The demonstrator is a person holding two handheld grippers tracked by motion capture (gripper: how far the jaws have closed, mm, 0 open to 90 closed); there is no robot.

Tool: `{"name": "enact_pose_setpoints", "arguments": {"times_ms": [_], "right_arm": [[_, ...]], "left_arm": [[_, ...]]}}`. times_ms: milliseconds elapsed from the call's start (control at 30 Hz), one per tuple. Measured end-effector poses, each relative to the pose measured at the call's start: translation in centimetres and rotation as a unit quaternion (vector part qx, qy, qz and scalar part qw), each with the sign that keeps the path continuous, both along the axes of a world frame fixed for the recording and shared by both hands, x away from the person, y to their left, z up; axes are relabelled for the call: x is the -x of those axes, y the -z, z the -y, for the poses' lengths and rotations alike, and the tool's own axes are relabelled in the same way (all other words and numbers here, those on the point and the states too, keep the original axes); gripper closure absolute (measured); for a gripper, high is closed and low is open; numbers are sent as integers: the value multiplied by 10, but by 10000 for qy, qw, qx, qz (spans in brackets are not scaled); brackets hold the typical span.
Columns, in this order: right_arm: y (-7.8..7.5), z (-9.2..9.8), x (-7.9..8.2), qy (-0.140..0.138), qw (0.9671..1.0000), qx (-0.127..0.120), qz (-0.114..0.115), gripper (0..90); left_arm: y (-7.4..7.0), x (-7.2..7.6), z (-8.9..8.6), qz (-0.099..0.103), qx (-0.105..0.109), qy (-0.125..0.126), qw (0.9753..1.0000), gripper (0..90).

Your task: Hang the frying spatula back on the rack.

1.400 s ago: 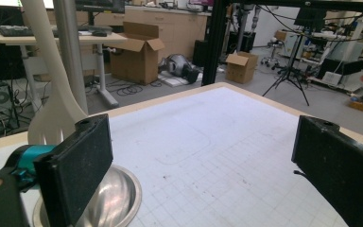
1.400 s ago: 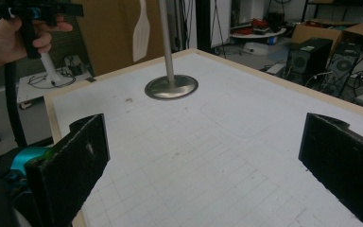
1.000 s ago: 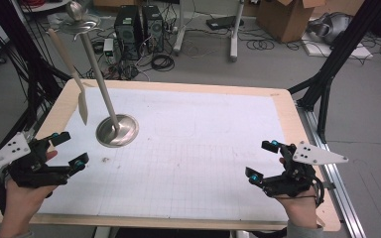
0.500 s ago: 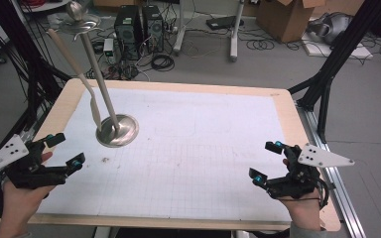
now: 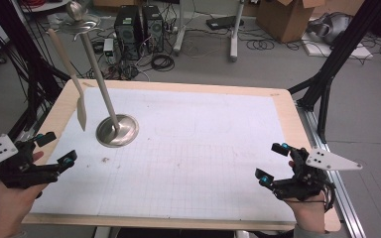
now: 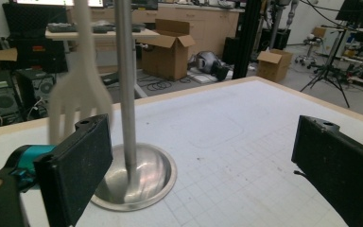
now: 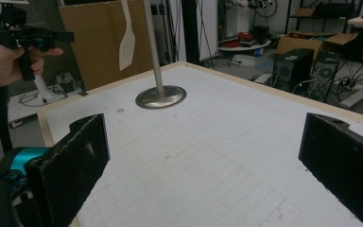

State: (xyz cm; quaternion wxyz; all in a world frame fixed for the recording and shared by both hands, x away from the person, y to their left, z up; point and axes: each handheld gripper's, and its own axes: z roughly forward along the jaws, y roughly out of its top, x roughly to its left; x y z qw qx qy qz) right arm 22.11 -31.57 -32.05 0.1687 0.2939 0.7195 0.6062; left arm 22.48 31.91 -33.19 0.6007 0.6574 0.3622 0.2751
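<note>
Slotted white spatula (image 5: pixel 81 106) hangs blade-down just left of the metal stand (image 5: pixel 117 130), its round steel base resting on the gridded table (image 5: pixel 193 163). Left gripper (image 5: pixel 54 148) and right gripper (image 5: pixel 273 161), well apart from the stand, both have jaws spread, empty. The left gripper view alone shows the blade's slots (image 6: pixel 78 101).

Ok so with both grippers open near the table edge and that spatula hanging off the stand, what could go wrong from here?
1. The white spatula hangs freely beside the pole; a reach by the open left gripper might set it swinging and spoil the grasp.
2. The stand is tall on a small round base; a sideways pull could tip it.
3. The right gripper sits far off, so it likely cannot steady anything quickly.
</note>
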Motion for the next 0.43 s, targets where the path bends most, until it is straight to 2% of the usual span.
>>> {"name": "enact_pose_setpoints", "arguments": {"times_ms": [267, 433], "right_arm": [[1, -2, -1, -128, 9997, -167, 78, 15], [2, -2, -2, -118, 9998, -157, 104, 14]], "left_arm": [[0, 1, -4, 18, 63, -38, 10000, 65], [3, -1, -1, -26, 27, -56, 10000, 65]]}}
